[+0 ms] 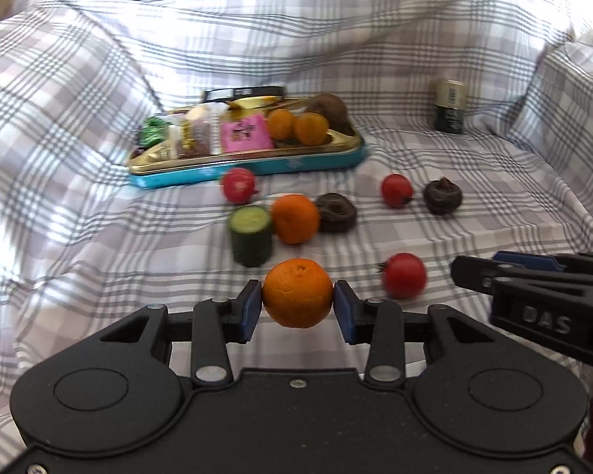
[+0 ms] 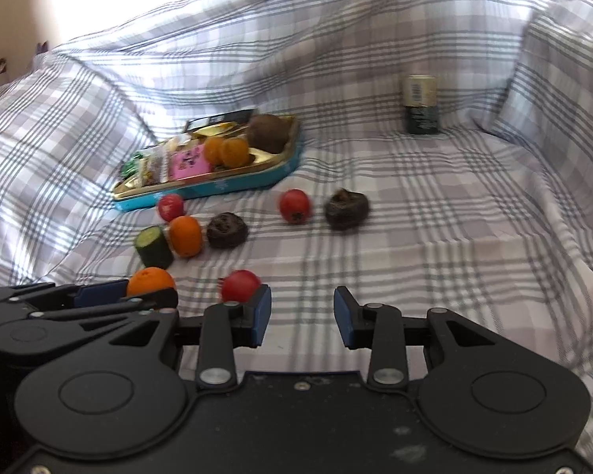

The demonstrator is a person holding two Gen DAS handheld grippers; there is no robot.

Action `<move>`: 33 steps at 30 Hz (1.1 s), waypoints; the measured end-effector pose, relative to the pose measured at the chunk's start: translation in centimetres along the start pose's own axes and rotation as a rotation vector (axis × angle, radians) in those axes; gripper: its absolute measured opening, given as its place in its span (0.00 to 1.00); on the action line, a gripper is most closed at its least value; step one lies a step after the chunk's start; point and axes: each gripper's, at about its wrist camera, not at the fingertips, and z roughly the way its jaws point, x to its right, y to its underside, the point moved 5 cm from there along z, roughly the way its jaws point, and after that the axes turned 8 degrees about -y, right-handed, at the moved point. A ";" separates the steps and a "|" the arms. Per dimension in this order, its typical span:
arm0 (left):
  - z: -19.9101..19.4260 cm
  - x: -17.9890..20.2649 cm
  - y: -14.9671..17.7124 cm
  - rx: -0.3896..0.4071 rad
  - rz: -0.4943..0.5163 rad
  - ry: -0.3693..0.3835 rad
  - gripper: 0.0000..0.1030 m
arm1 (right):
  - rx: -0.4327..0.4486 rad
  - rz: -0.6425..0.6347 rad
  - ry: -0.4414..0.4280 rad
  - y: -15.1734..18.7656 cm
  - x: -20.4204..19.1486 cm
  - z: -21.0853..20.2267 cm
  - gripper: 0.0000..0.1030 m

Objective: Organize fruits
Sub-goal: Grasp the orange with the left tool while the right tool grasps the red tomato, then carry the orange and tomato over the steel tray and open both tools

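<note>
My left gripper (image 1: 298, 304) is shut on a tangerine (image 1: 298, 296), its blue pads pressing both sides just above the checked cloth. In the right wrist view this tangerine (image 2: 150, 280) shows above the left gripper (image 2: 154, 296) at the lower left. My right gripper (image 2: 302, 316) is open with nothing between its pads. A red tomato (image 2: 239, 285) lies just beyond its left fingertip. A teal and gold tin (image 1: 257, 166) further back holds two tangerines (image 1: 296, 126), a brown fruit and wrapped snacks.
Loose on the cloth are a cucumber stub (image 1: 251, 235), another tangerine (image 1: 295, 218), two more tomatoes (image 1: 238, 185) (image 1: 396, 190) and two dark brown lumps (image 1: 336, 212) (image 1: 442, 196). A small jar (image 1: 448, 106) stands at the back right. Raised cloth folds ring the area.
</note>
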 end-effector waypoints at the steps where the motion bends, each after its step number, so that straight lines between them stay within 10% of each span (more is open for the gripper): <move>1: -0.1 -0.3 0.0 0.000 -0.005 -0.005 0.47 | -0.009 -0.014 -0.010 -0.2 -0.4 0.4 0.38; 17: -2.1 -2.6 1.9 -0.022 -0.067 -0.002 0.47 | -0.116 -0.105 0.005 -0.2 -2.8 5.7 0.46; 21: -2.9 -2.9 2.4 -0.013 -0.074 0.015 0.47 | -0.126 -0.134 -0.011 -0.1 -3.0 5.7 0.33; 33: -5.3 -3.6 5.4 0.014 -0.137 0.083 0.47 | 0.075 -0.061 -0.002 0.4 -1.7 -3.1 0.33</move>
